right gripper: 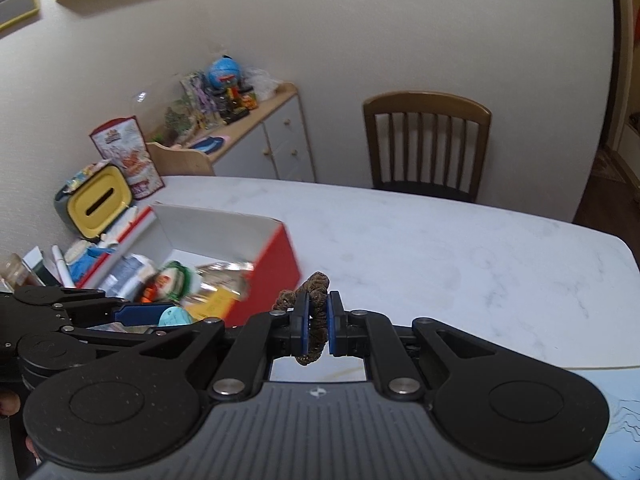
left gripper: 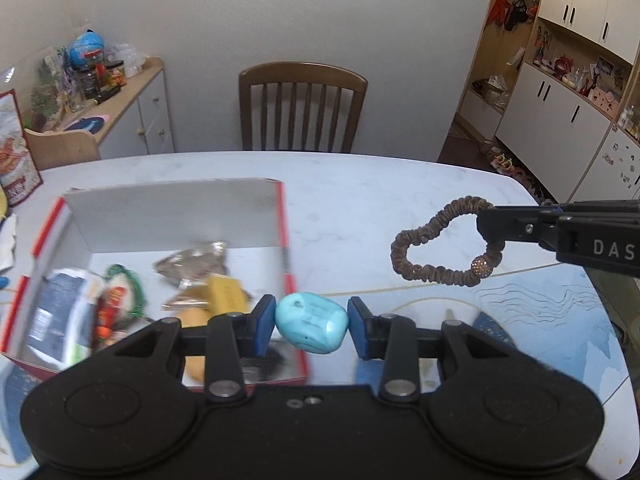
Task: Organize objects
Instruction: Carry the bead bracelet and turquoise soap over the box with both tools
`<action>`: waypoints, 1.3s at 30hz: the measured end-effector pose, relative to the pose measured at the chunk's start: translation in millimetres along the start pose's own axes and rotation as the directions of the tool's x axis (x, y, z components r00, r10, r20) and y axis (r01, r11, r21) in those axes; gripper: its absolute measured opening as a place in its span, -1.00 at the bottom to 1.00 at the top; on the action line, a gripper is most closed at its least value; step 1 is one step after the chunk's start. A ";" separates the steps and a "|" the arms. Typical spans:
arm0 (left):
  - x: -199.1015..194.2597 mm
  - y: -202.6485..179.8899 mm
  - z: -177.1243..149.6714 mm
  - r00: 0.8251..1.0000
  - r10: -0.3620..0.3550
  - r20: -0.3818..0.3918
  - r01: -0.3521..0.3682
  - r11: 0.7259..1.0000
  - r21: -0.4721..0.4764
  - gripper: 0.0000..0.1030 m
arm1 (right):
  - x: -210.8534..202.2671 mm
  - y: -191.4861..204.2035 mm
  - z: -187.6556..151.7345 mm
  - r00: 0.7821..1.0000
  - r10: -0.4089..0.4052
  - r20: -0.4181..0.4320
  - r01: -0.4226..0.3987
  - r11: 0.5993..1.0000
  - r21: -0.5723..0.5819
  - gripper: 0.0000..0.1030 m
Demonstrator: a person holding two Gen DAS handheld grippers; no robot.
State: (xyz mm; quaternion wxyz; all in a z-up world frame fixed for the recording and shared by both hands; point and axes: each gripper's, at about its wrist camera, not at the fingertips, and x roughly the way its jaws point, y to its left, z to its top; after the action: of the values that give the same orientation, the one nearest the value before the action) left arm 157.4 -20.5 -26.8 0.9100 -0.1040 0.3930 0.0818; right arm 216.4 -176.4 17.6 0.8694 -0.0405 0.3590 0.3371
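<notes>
A turquoise stone-like lump, smooth and marbled, is pinched between the two blue pads of the left gripper, which holds it in the air just beside the right wall of an open red and white cardboard box. The same lump shows as a small turquoise patch in the right wrist view, at the box's near edge. Inside the box lie blurred items: a crinkled silvery wrapper, a yellow packet, a green and red package and a blue and white pouch.

To the right, well apart from the box, the right gripper is pressed together on a brown ruched hair tie, which hangs as a loop above the table. In the left wrist view the hair tie carries a small glittering bead on its lower right side.

Both grippers are above a white marbled table. A wooden slatted chair stands at the far edge of the table. A low cabinet with a cluttered top stands against the wall to the left
</notes>
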 end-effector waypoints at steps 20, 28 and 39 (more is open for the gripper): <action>-5.3 125.8 15.4 0.999 0.038 -0.012 -0.038 0.999 0.024 -0.27 | 58.3 127.8 18.9 0.999 0.028 -0.022 -0.028 0.999 -0.023 -0.83; 22.2 161.8 26.8 0.999 0.044 -0.033 -0.043 0.999 0.021 -0.28 | 91.4 143.9 10.8 0.997 0.026 -0.077 -0.027 1.000 -0.009 -0.83; 72.1 160.4 33.8 0.995 0.023 -0.095 -0.017 0.998 0.062 -0.28 | 132.8 155.8 -8.2 0.981 0.068 -0.181 -0.072 0.997 -0.013 -0.83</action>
State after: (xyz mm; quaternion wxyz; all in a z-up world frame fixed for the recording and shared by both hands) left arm 192.8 147.7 -77.0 0.8920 -0.0760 0.4395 0.0736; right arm 184.0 14.9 -48.3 0.8205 -0.0664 0.4342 0.3658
